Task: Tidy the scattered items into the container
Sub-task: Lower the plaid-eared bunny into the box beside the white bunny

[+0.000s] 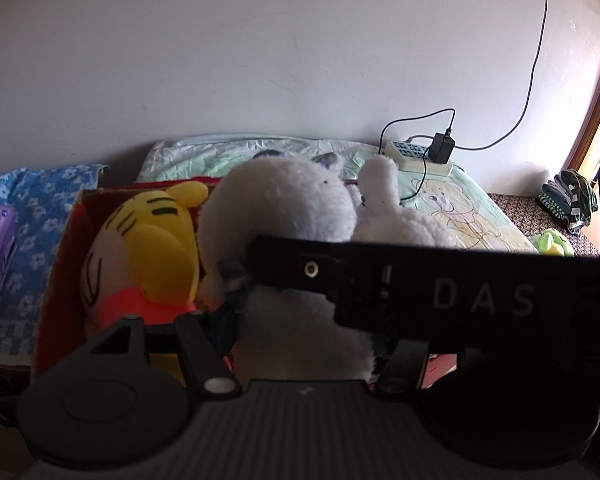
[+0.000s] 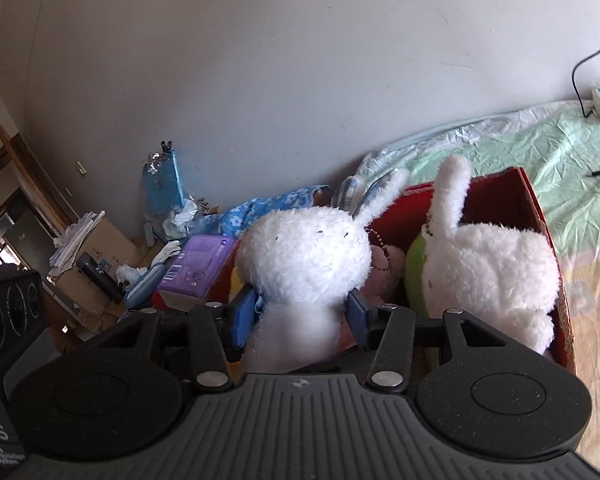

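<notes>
Bunny (image 2: 306, 248) upright — ears up — clamped in right gripper (image 2: 302, 316).

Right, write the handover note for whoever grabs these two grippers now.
Right gripper: shut on the white rabbit, held over the red box.
Left gripper: white plush between its fingers, far finger hidden, so the grip is unclear.
Done: yellow tiger and second white plush lie in the box.
Left: release the rabbit into the box, then probably fetch the small green toy on the bed.
</notes>
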### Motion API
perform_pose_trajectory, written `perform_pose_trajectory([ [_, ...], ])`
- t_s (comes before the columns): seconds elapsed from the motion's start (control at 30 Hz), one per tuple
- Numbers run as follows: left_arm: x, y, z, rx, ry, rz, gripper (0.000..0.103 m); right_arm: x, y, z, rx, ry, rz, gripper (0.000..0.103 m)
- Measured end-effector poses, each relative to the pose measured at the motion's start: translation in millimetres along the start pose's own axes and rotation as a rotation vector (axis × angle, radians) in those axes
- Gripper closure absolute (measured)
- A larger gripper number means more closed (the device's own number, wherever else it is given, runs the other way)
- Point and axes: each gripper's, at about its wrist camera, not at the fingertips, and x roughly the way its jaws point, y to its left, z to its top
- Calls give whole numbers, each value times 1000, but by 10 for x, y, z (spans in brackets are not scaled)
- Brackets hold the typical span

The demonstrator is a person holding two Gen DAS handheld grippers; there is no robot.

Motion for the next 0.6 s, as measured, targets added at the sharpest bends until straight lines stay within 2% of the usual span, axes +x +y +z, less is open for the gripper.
perform_pose_trajectory([
  [0.17,152,3,-40,25,41,-24,42,90,-88,-55,39,43,-73,52],
  [0.3,229,44,-60,35,61,-33,42,140,-96,-102,30,63,-97,52],
  [0.6,358,108,-69,56,89,-34,41,363,-105,-128,49,105,-65,51],
])
